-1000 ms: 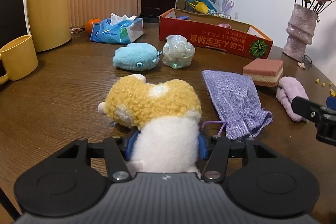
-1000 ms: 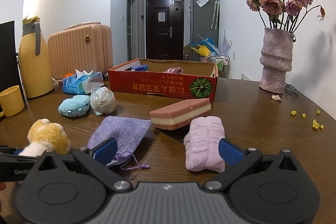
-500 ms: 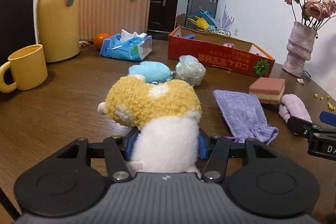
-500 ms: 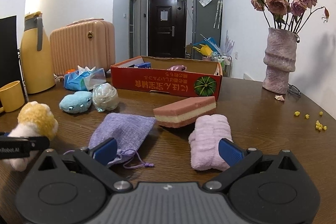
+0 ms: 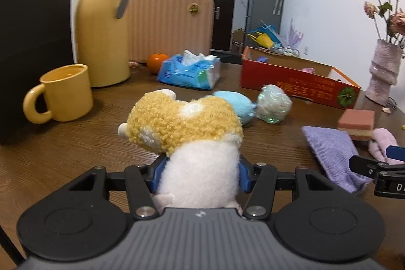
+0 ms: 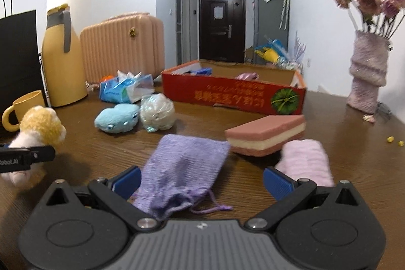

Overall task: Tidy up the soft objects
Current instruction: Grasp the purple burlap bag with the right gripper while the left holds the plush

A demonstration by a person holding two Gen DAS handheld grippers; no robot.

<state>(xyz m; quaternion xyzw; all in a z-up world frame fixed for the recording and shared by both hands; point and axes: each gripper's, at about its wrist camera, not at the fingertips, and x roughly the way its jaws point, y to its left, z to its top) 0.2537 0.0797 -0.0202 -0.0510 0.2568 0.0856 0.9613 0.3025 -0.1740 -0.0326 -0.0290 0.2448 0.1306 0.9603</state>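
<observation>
My left gripper point(image 5: 200, 175) is shut on a yellow-and-white plush toy point(image 5: 187, 128) and holds it above the table; the toy also shows in the right wrist view point(image 6: 38, 128). My right gripper point(image 6: 201, 184) is open, low over the drawstring end of a purple pouch point(image 6: 182, 168). A pink rolled towel point(image 6: 307, 161) lies just right of it, by the right finger. A pink-and-cream sponge point(image 6: 265, 134), a blue plush point(image 6: 117, 118) and a clear mesh ball point(image 6: 158, 111) lie further back. The open red cardboard box point(image 6: 235, 95) stands behind them.
A yellow mug point(image 5: 63, 92), a yellow thermos jug point(image 5: 101, 21), a tissue pack point(image 5: 189, 70) and an orange point(image 5: 157, 62) stand at the left and back. A pink suitcase point(image 5: 169, 21) is behind. A vase of dried flowers point(image 6: 368, 75) stands at the right.
My left gripper has lifted the plush toy and swung left, so mug and jug came into view. My right gripper has shifted left, from the pink towel to over the purple pouch.
</observation>
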